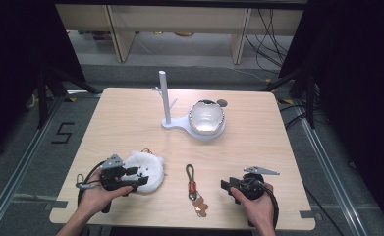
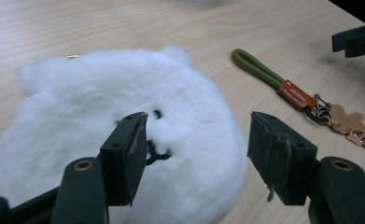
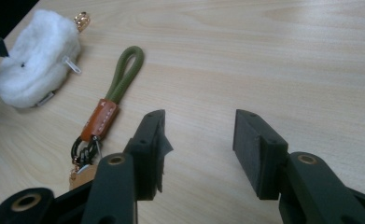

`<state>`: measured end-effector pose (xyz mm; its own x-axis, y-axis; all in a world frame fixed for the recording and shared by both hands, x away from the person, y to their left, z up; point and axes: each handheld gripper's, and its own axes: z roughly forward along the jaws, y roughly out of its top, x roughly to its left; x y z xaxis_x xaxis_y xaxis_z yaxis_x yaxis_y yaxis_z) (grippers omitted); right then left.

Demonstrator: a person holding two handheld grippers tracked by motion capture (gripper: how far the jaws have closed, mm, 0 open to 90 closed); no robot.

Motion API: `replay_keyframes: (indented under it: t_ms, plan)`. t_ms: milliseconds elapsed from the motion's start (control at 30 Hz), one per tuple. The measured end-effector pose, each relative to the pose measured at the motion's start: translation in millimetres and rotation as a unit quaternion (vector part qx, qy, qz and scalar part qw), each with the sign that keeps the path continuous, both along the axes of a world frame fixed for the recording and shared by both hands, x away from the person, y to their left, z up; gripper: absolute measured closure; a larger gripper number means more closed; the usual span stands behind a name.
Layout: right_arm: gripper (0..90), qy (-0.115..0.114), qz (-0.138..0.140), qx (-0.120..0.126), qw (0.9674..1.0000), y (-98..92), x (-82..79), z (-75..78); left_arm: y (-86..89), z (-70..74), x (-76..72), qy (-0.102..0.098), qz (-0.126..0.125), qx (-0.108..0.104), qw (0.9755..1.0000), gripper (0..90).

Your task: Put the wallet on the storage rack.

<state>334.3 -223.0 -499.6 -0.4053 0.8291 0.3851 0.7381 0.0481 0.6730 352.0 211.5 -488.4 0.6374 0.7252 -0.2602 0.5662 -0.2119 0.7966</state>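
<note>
On the wooden table (image 1: 130, 123), the left gripper (image 1: 130, 178) sits over a fluffy white pouch (image 1: 148, 169); the right gripper (image 1: 226, 186) rests near a green-looped keychain (image 1: 193, 184) lying between them. Farther back stands a white peg stand (image 1: 166, 101) beside a silvery bowl (image 1: 206, 118)

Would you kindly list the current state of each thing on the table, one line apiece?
Left tongs: open, over the fluffy pouch.
Right tongs: open, above bare wood.
Fluffy white pouch: lying flat.
Keychain: lying stretched out, untouched.
Stand: upright, nothing hanging.
Bowl: sitting on stand's base.
</note>
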Motion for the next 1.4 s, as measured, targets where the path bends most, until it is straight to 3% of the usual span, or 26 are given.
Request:
replay_keyframes:
  t_ms: [100, 200, 233, 267, 300, 333, 367, 400, 500, 533, 567, 667, 700, 733, 800, 833, 900, 933, 1000, 1067, 1100, 1267, 1300, 1400]
  plan:
    - [52.0, 0.006, 0.003, -0.015, 0.9999, -1.2, 4.3, 0.8, 5.2, 6.2, 2.2, -0.007, 0.007, 0.014, 0.9998, 36.0]
    - [51.4, 0.031, 0.014, -0.043, 0.9985, -2.2, 9.4, 2.0, 9.2, 12.8, 9.5, -0.008, 0.016, 0.040, 0.9990, 35.1]
    - [51.7, 0.047, 0.011, -0.063, 0.9968, -1.8, 9.8, 5.6, 10.3, 14.9, 12.5, -0.005, 0.014, 0.053, 0.9985, 34.6]
    - [51.7, 0.047, 0.011, -0.063, 0.9968, -1.8, 9.8, 5.6, 12.4, 17.1, 14.4, -0.005, 0.010, 0.072, 0.9973, 34.6]
    - [51.5, 0.070, 0.010, -0.075, 0.9947, -1.4, 9.9, 9.0, 12.7, 18.9, 18.0, -0.004, 0.011, 0.073, 0.9972, 34.6]
    - [51.5, 0.070, 0.010, -0.075, 0.9947, -1.4, 9.9, 9.0, 14.4, 20.9, 19.9, -0.003, 0.010, 0.084, 0.9964, 34.6]
    - [51.6, 0.068, 0.019, -0.095, 0.9929, -2.8, 12.1, 9.4, 16.1, 23.5, 23.5, -0.001, 0.013, 0.086, 0.9962, 34.6]
    - [51.6, 0.073, 0.023, -0.093, 0.9927, -3.1, 12.8, 9.9, 17.3, 24.9, 25.6, -0.002, 0.015, 0.090, 0.9958, 34.6]
    - [51.6, 0.076, 0.030, -0.108, 0.9908, -3.4, 14.8, 10.6, 23.9, 28.8, 35.8, 0.007, 0.018, 0.122, 0.9923, 34.5]
    - [51.5, 0.075, 0.042, -0.126, 0.9882, -5.4, 15.9, 11.6, 26.0, 29.8, 38.9, 0.010, 0.019, 0.130, 0.9913, 34.5]
    - [51.4, 0.094, 0.041, -0.130, 0.9862, -4.2, 15.6, 15.5, 28.7, 31.1, 44.5, 0.016, 0.023, 0.142, 0.9894, 34.4]
    - [51.0, 0.096, 0.046, -0.132, 0.9855, -5.1, 15.7, 18.2, 31.6, 32.3, 50.2, 0.020, 0.033, 0.152, 0.9876, 34.4]
    - [50.5, 0.122, 0.029, -0.128, 0.9838, -2.2, 13.6, 21.8, 33.1, 31.6, 56.2, 0.032, 0.041, 0.150, 0.9874, 34.2]
    - [50.4, 0.102, 0.048, -0.141, 0.9837, -5.7, 15.4, 21.2, 33.1, 31.6, 56.2, 0.032, 0.041, 0.150, 0.9874, 34.1]
    - [50.1, 0.102, 0.045, -0.142, 0.9835, -5.5, 15.3, 22.0, 34.3, 28.9, 63.8, 0.053, 0.045, 0.146, 0.9869, 33.9]
    - [49.3, 0.107, 0.049, -0.138, 0.9834, -5.4, 14.6, 25.2, 36.4, 27.8, 70.4, 0.072, 0.036, 0.155, 0.9846, 33.8]
    - [49.1, 0.100, 0.052, -0.140, 0.9836, -5.4, 14.4, 25.4, 36.0, 26.4, 72.6, 0.072, 0.039, 0.159, 0.9840, 33.8]
    - [48.9, 0.108, 0.048, -0.136, 0.9836, -4.3, 13.5, 26.7, 36.0, 25.8, 75.6, 0.082, 0.034, 0.164, 0.9824, 33.7]
    - [48.7, 0.103, 0.050, -0.141, 0.9834, -4.4, 13.8, 25.4, 35.0, 24.9, 79.5, 0.100, 0.025, 0.168, 0.9804, 33.7]
    - [48.6, 0.100, 0.055, -0.138, 0.9838, -3.6, 14.4, 25.6, 32.0, 22.0, 82.2, 0.103, 0.020, 0.174, 0.9792, 33.4]
    - [48.6, 0.107, 0.052, -0.135, 0.9838, -2.6, 13.8, 26.9, 30.7, 21.4, 84.8, 0.115, 0.009, 0.178, 0.9772, 33.4]
    - [48.5, 0.100, 0.055, -0.131, 0.9849, -0.8, 14.6, 29.4, 22.8, 12.3, 91.7, 0.130, 0.006, 0.185, 0.9741, 33.5]
    - [48.3, 0.093, 0.056, -0.130, 0.9855, -0.8, 14.8, 29.2, 22.7, 11.4, 93.2, 0.134, -0.004, 0.193, 0.9720, 34.0]
    - [48.1, 0.092, 0.061, -0.130, 0.9853, -1.1, 14.7, 29.2, 18.6, 7.6, 94.5, 0.132, -0.001, 0.186, 0.9736, 35.8]
